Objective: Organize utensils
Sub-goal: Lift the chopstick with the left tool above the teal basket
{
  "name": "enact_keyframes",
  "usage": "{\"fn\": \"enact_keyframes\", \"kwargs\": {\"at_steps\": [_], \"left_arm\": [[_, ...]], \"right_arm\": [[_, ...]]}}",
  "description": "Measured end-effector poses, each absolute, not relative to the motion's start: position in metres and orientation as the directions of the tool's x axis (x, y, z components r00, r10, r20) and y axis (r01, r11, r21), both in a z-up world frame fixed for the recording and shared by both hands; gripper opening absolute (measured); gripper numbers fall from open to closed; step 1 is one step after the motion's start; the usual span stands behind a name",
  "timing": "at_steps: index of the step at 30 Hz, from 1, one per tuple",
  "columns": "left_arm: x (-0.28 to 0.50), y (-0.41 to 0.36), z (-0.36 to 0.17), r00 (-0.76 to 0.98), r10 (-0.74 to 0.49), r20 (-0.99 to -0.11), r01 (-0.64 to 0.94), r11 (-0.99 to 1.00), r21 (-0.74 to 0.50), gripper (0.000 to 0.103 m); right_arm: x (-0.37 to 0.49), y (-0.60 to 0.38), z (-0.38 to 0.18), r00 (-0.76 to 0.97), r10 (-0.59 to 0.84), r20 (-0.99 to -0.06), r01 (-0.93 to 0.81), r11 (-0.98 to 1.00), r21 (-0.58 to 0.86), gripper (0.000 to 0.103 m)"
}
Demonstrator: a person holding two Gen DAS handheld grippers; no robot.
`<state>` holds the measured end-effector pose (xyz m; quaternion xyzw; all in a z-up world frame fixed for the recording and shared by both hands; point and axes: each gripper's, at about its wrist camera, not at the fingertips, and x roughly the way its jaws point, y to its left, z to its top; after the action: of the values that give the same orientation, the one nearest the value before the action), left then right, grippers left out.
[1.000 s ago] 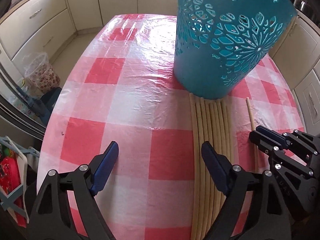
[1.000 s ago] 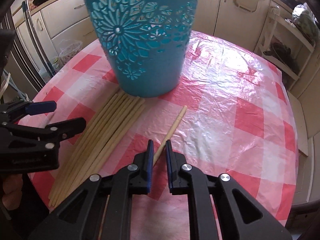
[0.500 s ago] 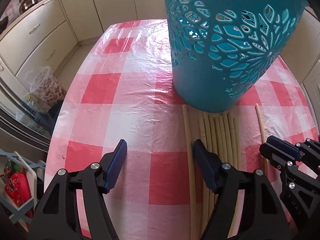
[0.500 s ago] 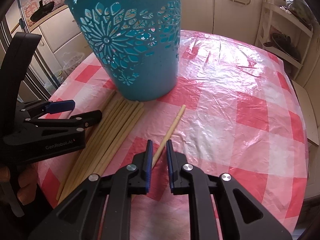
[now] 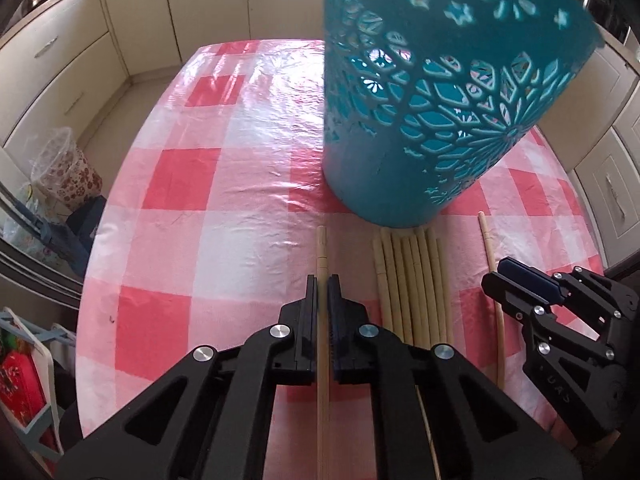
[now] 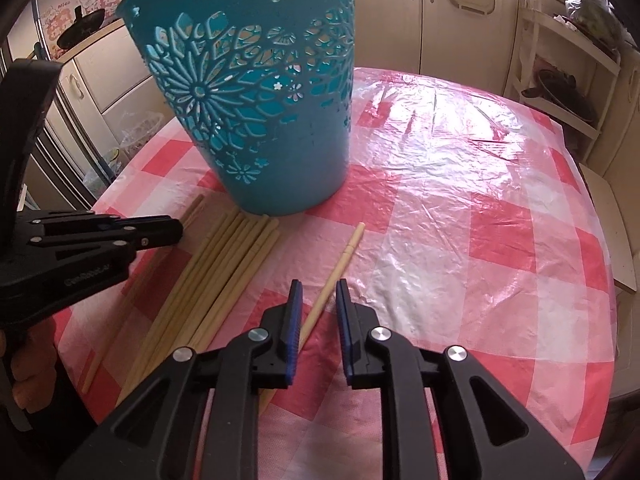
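A teal cut-out basket [image 5: 432, 100] stands on the red-and-white checked tablecloth [image 5: 240, 208]; it also shows in the right wrist view [image 6: 260, 112]. Several bamboo chopsticks [image 5: 412, 280] lie in a bundle in front of it [image 6: 228, 264]. My left gripper [image 5: 322, 284] is shut on a single chopstick [image 5: 321, 248] pulled left of the bundle. My right gripper [image 6: 318, 290] is slightly open around another lone chopstick [image 6: 340, 256], which lies on the cloth between its jaws without being squeezed.
Cream kitchen cabinets [image 5: 60, 60] ring the table. A plastic-wrapped bin [image 5: 66, 172] stands on the floor at left. A shelf rack [image 6: 560, 80] with pans stands at right. The table's near edge is just below both grippers.
My left gripper has closed from wide open onto one chopstick, now separated left of the bundle. My right gripper has opened a little around its chopstick. The basket appears further away.
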<state>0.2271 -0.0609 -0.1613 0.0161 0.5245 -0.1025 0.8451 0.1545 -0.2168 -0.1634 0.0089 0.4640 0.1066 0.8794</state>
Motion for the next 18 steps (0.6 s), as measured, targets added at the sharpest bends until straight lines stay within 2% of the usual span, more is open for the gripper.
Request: {"fn": "enact_keyframes", "kwargs": {"at_steps": [5,9,13,18], "left_arm": [[0.2,-0.019,-0.092,0.545,-0.269,-0.794,0.17,0.963,-0.21,0.005],[0.199,-0.009,-0.009,0.688,-0.364,-0.628,0.222,0.929,-0.296,0.005],[0.214,-0.028,0.045,0.786,-0.396,-0.475,0.279,0.912,-0.3,0.005],[0.253,-0.064,0.062,0.868,-0.358,-0.343,0.267,0.921,-0.285,0.005]], "right_arm": [[0.155,-0.218,-0.164,0.547,0.208,-0.811,-0.174,0.976,0.134,0.02],[0.153,-0.22,-0.164,0.546,0.222,-0.807,-0.176,0.973,0.149,0.024],[0.153,-0.221,-0.164,0.547,0.227,-0.805,-0.177,0.972,0.154,0.024],[0.153,-0.223,-0.164,0.545,0.241,-0.803,-0.178,0.969,0.17,0.025]]}}
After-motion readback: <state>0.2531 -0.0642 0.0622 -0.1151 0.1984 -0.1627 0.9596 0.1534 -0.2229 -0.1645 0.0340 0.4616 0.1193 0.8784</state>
